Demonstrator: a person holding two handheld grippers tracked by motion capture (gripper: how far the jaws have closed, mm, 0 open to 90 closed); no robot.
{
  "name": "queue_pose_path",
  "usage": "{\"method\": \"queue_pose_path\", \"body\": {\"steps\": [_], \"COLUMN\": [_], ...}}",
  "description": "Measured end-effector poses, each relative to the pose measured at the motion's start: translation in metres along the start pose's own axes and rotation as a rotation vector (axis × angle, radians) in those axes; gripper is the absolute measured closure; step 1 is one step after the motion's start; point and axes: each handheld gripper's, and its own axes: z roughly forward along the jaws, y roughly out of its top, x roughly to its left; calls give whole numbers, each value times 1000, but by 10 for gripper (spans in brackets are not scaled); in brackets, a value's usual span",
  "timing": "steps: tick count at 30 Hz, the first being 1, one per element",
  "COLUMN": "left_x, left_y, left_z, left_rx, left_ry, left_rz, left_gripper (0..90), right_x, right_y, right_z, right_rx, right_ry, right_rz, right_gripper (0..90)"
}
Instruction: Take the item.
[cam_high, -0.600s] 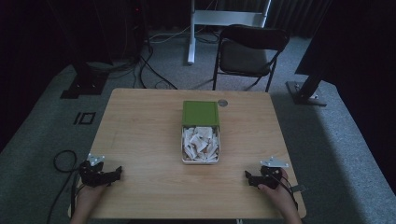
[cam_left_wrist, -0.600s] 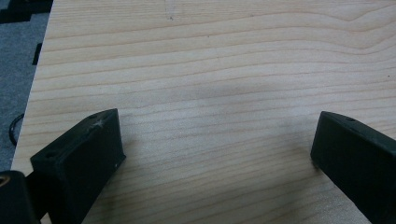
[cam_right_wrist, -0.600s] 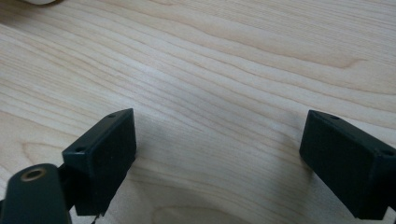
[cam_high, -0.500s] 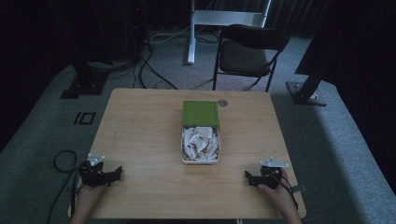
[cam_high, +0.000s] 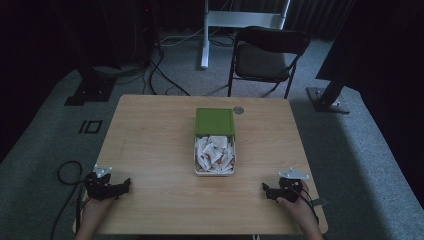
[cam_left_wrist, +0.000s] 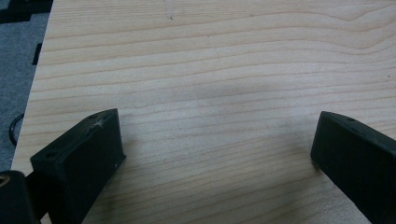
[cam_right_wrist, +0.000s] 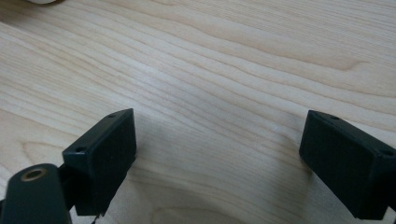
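Resting at the near corners of a pale wooden desk (cam_high: 150, 145), a person's two hand-held grippers frame an open tin that waits untouched at the centre. The left gripper (cam_high: 120, 187) sits by the near left edge, its black fingers (cam_left_wrist: 88, 154) spread wide over bare wood with nothing between them; the right gripper (cam_high: 267, 191) lies by the near right edge, its fingers (cam_right_wrist: 105, 149) likewise spread and empty. Well apart from both, the white tin (cam_high: 214, 171) stands midway across the desk, packed with small pale wrapped pieces (cam_high: 215, 152), its green lid (cam_high: 214, 121) lying at the far end, touching the rim. A folding chair (cam_high: 267, 52) stands beyond the far edge. By the look of it, the work has not yet begun: this is the starting pose. The next move would seem to call for one gripper to travel forward and inward to the tin, keeping its fingers apart until they straddle a piece or the lid.
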Motion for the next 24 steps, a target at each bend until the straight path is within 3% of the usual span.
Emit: {"method": "queue_pose_path", "body": {"steps": [11,24], "left_x": [0,0], "left_y": [0,0], "left_z": [0,0], "left_rx": [0,0], "left_ry": [0,0], "left_rz": [-1,0], "left_gripper": [31,31], "right_x": [2,13], "right_y": [4,35], "right_z": [1,-12], "right_rx": [0,-61], "right_ry": [13,66], "right_rz": [8,0], "right_gripper": [110,110]}}
